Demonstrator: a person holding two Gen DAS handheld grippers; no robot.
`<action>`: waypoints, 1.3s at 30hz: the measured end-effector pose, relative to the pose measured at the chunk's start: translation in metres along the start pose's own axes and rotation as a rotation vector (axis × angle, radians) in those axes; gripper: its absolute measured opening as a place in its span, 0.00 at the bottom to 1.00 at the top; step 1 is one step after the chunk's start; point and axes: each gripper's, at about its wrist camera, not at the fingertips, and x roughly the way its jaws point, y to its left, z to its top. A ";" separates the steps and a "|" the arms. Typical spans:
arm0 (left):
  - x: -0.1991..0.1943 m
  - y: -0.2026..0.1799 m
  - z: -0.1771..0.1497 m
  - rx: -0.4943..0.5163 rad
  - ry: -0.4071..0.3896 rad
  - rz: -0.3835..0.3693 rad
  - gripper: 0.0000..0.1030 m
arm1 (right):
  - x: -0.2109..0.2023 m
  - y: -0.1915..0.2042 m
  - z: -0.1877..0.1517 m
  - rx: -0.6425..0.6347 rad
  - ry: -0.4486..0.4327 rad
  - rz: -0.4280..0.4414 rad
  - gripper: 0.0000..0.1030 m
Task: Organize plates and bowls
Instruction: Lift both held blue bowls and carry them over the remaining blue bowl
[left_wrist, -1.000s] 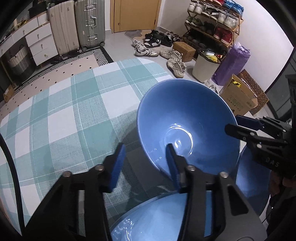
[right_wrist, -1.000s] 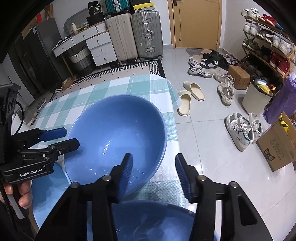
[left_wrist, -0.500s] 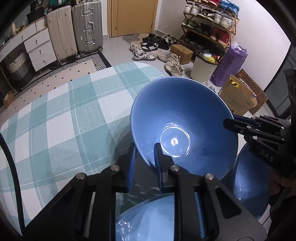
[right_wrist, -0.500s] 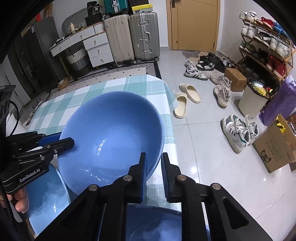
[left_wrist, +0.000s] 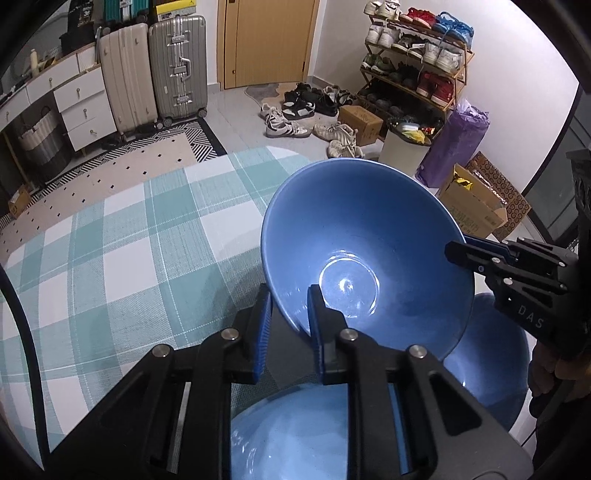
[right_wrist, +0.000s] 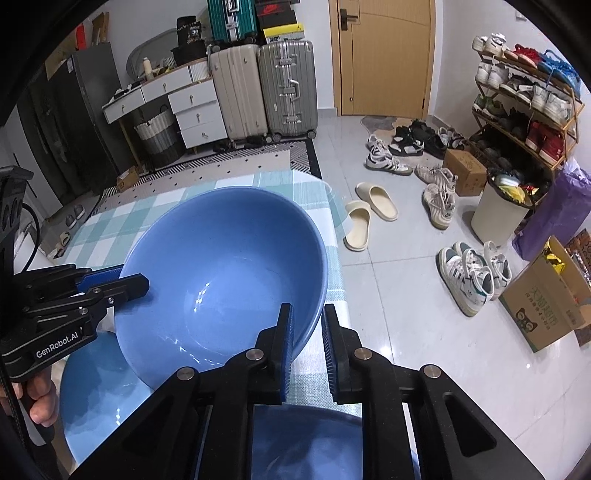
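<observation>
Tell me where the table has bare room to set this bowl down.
Free: the checked cloth left of the held bowl, running to the far rounded edge. Crowded: the near edge, where other blue dishes lie, one under the left gripper and one beneath the right gripper.

Counts on the checked tablecloth (left_wrist: 122, 236)

There were three blue bowls (left_wrist: 365, 254), two suitcases (left_wrist: 177, 66) against the wall, and two black grippers (left_wrist: 290, 306).

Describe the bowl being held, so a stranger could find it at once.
Look at the checked table, near its right edge. The bowl is the deep blue one, tilted, its rim pinched by the left hand-held gripper and the right hand-held gripper; the other blue dishes lie lower.
</observation>
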 end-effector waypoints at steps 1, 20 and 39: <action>-0.004 -0.001 0.000 -0.001 -0.006 -0.001 0.16 | -0.004 0.000 0.000 0.000 -0.008 0.000 0.15; -0.094 -0.028 -0.015 0.014 -0.117 0.029 0.16 | -0.088 0.021 -0.006 -0.026 -0.141 -0.001 0.15; -0.182 -0.049 -0.073 0.023 -0.186 0.071 0.16 | -0.160 0.060 -0.046 -0.039 -0.228 0.034 0.16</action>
